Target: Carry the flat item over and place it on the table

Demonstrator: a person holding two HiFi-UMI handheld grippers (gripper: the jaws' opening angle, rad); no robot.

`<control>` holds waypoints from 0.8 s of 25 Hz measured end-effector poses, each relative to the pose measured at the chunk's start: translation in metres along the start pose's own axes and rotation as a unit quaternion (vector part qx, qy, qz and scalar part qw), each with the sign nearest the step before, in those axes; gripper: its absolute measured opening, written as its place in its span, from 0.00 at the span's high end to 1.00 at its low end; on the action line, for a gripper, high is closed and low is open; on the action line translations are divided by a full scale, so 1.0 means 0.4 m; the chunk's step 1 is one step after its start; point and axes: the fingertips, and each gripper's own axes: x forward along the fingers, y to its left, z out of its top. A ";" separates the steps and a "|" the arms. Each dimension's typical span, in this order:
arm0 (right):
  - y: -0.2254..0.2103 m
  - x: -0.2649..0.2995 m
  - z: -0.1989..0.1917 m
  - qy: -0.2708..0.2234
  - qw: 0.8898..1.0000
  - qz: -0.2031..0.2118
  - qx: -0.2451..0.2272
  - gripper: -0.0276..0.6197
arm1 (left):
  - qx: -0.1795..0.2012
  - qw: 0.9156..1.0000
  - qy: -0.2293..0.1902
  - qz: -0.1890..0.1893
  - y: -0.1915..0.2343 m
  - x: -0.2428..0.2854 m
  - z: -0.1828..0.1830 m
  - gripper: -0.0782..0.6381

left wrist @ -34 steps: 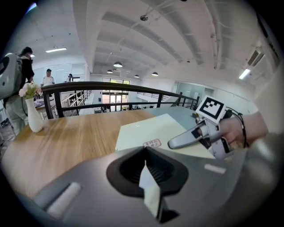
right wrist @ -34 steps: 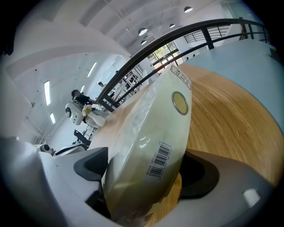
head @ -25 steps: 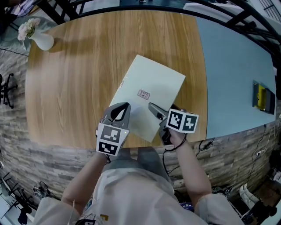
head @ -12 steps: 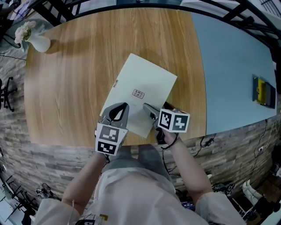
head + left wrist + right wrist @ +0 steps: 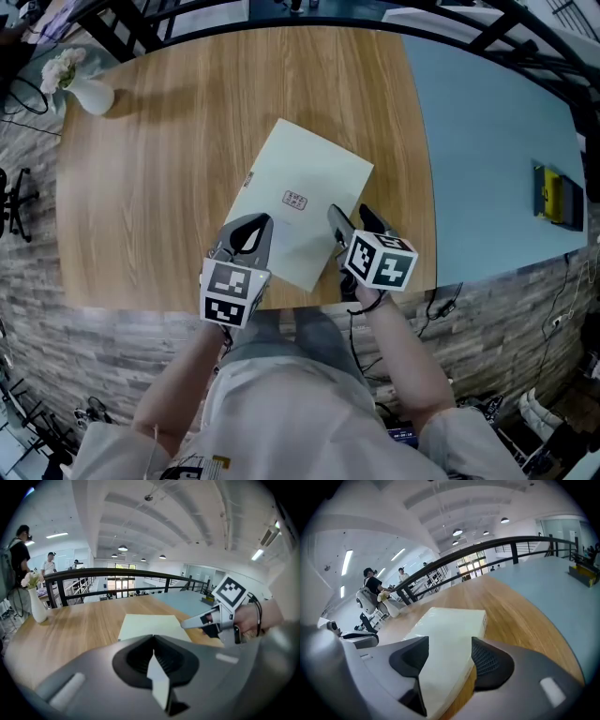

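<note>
The flat item (image 5: 305, 192), a pale cream box, lies askew on the round wooden table (image 5: 159, 150). My left gripper (image 5: 247, 228) is shut on its near left corner; in the left gripper view a thin edge of the box (image 5: 149, 626) runs between the closed jaws of the gripper (image 5: 153, 639). My right gripper (image 5: 349, 216) sits at the box's near right edge. Its jaws have just been closing and stand either side of the box's corner (image 5: 449, 634); a sliver of wood shows beside the right pad, so this gripper (image 5: 450, 648) is open.
A white vase with flowers (image 5: 82, 86) stands at the table's far left. A grey-blue tabletop (image 5: 497, 141) adjoins on the right, with a yellow device (image 5: 557, 199) on it. A black railing (image 5: 117, 573) runs behind. People stand beyond the vase (image 5: 393, 607).
The right gripper has lifted and shifted right along the box's edge, rolling a little, and its jaws have narrowed around the corner. The left gripper keeps its hold and place.
</note>
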 end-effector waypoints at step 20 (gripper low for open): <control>0.256 -0.461 0.393 -0.276 0.957 0.046 -0.079 0.93 | 0.058 0.987 -0.147 0.017 -0.036 -0.281 0.309 0.89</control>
